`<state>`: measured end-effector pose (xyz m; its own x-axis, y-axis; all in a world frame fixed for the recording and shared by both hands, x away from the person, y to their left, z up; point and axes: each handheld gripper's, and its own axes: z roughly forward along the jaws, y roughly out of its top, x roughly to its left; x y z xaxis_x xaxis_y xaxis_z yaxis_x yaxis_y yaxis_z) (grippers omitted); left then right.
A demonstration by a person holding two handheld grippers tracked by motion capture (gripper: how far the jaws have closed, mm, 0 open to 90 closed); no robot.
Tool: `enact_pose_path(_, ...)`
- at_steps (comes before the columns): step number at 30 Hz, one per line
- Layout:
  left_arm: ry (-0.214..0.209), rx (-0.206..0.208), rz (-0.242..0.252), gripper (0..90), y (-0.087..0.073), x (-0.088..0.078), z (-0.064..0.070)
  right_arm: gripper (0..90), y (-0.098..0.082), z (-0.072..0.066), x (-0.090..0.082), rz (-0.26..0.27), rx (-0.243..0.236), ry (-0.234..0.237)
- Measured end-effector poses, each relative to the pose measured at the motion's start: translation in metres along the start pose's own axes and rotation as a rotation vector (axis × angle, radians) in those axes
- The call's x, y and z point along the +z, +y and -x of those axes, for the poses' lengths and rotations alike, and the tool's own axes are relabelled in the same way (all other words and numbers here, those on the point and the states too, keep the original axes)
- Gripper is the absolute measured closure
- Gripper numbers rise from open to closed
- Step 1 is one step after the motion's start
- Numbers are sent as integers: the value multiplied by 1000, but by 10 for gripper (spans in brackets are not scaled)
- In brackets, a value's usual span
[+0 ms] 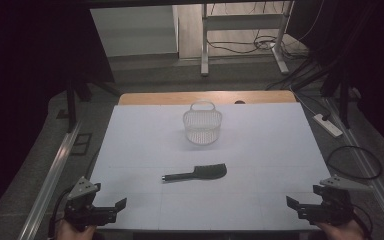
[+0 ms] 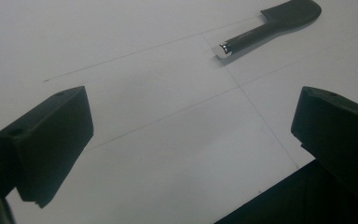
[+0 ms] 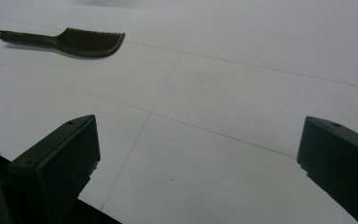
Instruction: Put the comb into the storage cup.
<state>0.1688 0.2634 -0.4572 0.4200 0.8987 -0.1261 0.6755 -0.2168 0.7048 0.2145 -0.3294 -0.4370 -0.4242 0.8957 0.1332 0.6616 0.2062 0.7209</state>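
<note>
White tabletop with a comb and a small basket

The tabletop [image 1: 260, 150] is a pale white sheet crossed by thin seam lines, with a strip of bare wood along its far edge. A black comb [image 1: 196, 173] lies flat near the middle, handle pointing left. Beyond it, well apart, a white mesh basket [image 1: 202, 123] stands upright with its handle raised.

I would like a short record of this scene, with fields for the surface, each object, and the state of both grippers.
surface: white table top, marked with thin lines
comb: black comb lying flat near the middle, handle toward the left in the high view
basket: white mesh basket with a handle, upright, behind the comb, apart from it
left gripper: left gripper at the near left corner, jaws open, nothing between them
right gripper: right gripper at the near right corner, jaws open, nothing between them
</note>
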Motion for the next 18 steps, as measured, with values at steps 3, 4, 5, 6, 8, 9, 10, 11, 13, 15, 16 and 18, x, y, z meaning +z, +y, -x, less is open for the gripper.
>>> enact_pose_path(3,-5,9,-4,0,0,0,0,0,0,-1,-1,5,-3,-4)
enact_pose_path(4,-5,9,-4,0,0,0,0,0,0,-1,-1,2,-7,-6)
enact_pose_path(5,-7,7,-4,0,0,0,0,0,0,-2,0,0,-11,-6)
enact_pose_path(6,-14,2,-5,0,0,0,-1,0,0,-2,0,-4,-18,-9)
enact_pose_path(8,-19,-3,-4,0,0,0,-2,0,0,-4,0,-8,-30,-10)
enact_pose_path(9,-20,-6,-2,0,-1,0,-2,0,0,-4,0,-9,-32,-9)
enact_pose_path(10,-22,-8,-1,0,-1,0,-2,0,0,-4,1,-8,-36,-8)
enact_pose_path(11,-22,-8,-1,0,-1,0,-2,0,0,-4,1,-8,-36,-8)
enact_pose_path(13,-23,-5,-4,0,0,0,-2,0,1,-5,1,-11,-39,-7)
enact_pose_path(15,-26,-1,-6,0,0,0,-2,0,1,-4,1,-14,-39,-6)
enact_pose_path(16,-28,-2,-8,0,0,0,-2,0,1,-5,2,-14,-41,-5)
enact_pose_path(18,-28,-2,-9,0,0,0,-2,0,1,-5,2,-15,-46,-8)
